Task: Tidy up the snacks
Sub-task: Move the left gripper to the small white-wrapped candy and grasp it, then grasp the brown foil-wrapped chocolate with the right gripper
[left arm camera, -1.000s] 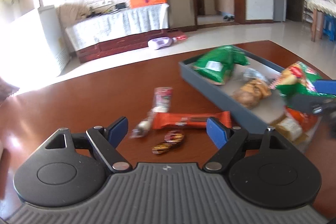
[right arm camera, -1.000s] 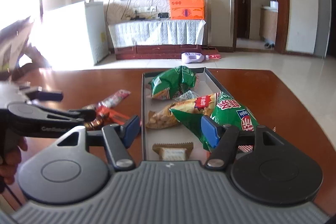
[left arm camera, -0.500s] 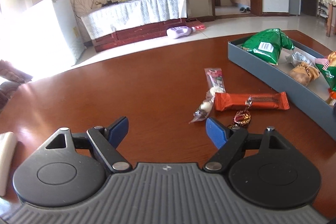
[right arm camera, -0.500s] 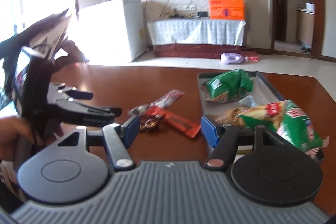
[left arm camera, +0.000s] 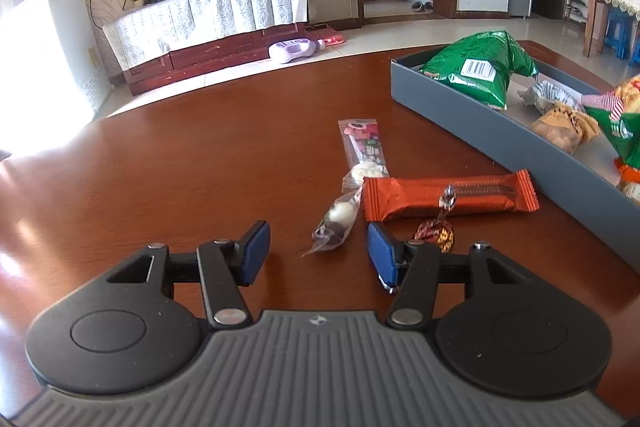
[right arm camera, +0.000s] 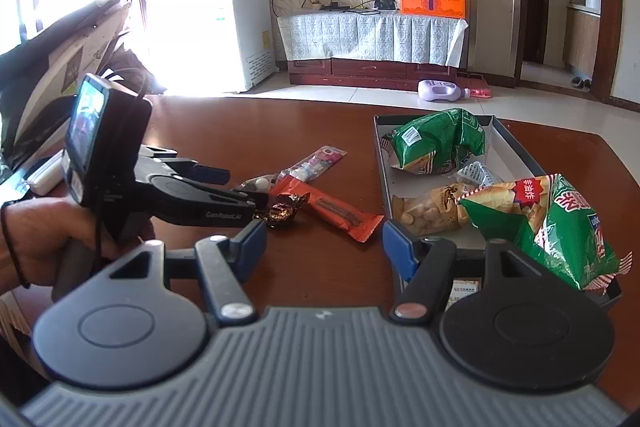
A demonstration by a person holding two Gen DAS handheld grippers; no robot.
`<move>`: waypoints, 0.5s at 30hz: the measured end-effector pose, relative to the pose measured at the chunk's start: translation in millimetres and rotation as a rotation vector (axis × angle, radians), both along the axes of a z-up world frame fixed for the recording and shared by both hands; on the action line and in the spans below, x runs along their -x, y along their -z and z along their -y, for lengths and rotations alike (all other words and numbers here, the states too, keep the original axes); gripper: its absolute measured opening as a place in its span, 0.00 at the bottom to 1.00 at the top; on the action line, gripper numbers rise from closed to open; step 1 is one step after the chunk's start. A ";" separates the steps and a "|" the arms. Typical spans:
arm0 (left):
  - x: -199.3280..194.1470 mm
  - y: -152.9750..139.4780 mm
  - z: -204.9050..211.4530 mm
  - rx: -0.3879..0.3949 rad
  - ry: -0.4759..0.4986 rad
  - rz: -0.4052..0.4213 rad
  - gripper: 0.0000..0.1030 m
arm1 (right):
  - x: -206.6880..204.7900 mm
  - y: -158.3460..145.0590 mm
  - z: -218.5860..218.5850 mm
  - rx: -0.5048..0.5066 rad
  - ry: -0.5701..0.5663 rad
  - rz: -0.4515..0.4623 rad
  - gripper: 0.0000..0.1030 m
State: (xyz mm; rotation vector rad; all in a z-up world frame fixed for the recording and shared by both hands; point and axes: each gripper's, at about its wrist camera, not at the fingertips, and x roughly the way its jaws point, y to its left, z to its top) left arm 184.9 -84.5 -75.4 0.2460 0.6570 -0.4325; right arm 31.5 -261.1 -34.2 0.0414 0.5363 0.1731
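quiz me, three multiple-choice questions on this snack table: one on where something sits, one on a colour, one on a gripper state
1. Where does the long bar lie?
A. in the tray
B. on the table beside the tray
C. on the floor

2. What colour is its wrapper?
A. orange
B. blue
C. white

3. How is the left gripper?
A. shut on a candy
B. open, holding nothing
C. out of view

Answers:
1 B: the long bar rests on the table, outside the tray.
2 A: its wrapper is plainly orange.
3 B: the left gripper shows a wide empty gap.
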 end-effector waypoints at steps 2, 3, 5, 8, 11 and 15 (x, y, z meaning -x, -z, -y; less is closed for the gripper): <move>-3.4 0.7 1.2 0.022 0.013 -0.006 0.28 | -1.3 0.6 -3.0 -0.006 -0.012 -0.003 0.65; -5.0 0.6 1.8 0.031 0.022 -0.014 0.20 | -1.8 1.5 -6.1 -0.004 -0.018 -0.006 0.65; -5.1 0.6 2.2 0.030 0.012 -0.018 0.18 | -5.1 4.3 -12.5 0.010 -0.034 -0.017 0.65; -3.4 0.8 -3.0 0.024 -0.020 -0.020 0.17 | -10.6 6.8 -23.1 0.024 -0.051 -0.017 0.64; -2.2 0.0 -13.2 0.002 -0.078 -0.019 0.17 | -19.9 8.4 -31.6 0.000 -0.060 -0.021 0.50; -0.8 -3.1 -27.0 -0.010 -0.147 -0.041 0.17 | -38.1 17.3 -45.6 -0.031 -0.050 -0.072 0.40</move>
